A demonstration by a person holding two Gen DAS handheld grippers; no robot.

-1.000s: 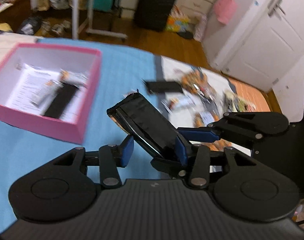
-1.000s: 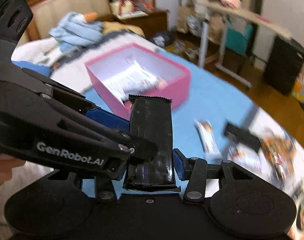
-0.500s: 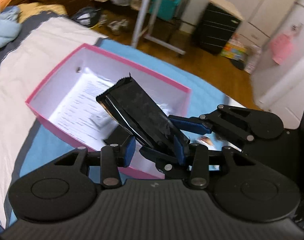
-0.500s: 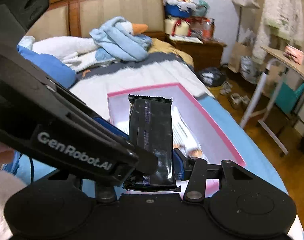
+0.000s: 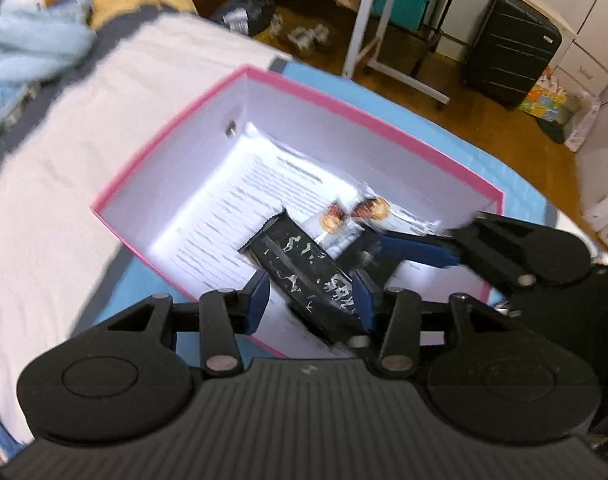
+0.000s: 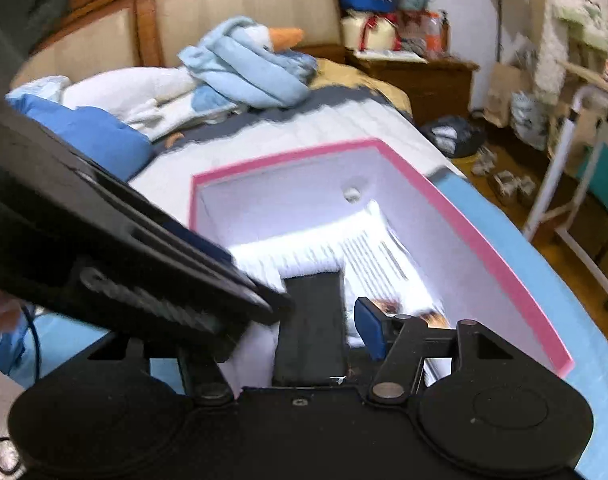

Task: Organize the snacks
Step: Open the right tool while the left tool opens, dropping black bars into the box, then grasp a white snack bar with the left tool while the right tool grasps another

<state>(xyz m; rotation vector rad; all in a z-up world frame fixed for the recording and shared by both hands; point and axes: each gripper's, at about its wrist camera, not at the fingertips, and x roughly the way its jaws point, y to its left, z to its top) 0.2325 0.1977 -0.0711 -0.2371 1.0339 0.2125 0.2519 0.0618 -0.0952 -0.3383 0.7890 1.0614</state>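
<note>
Black snack bar (image 5: 304, 272), over pink box (image 5: 384, 120)

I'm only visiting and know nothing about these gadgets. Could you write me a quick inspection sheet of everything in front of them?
Surface: bed with a blue mat on its pale cover.
Job's things: pink box on the mat, lined with a printed sheet; black snack packet low inside the box; pale snack packets beside it.
Clutter: blue blanket bundle near the headboard.
Grippers: left gripper open, over the box's near edge; right gripper around the black packet, grip unclear through blur.
Cables: one dark cable at the right view's left edge.
Surroundings: black suitcase, wooden nightstand.
</note>
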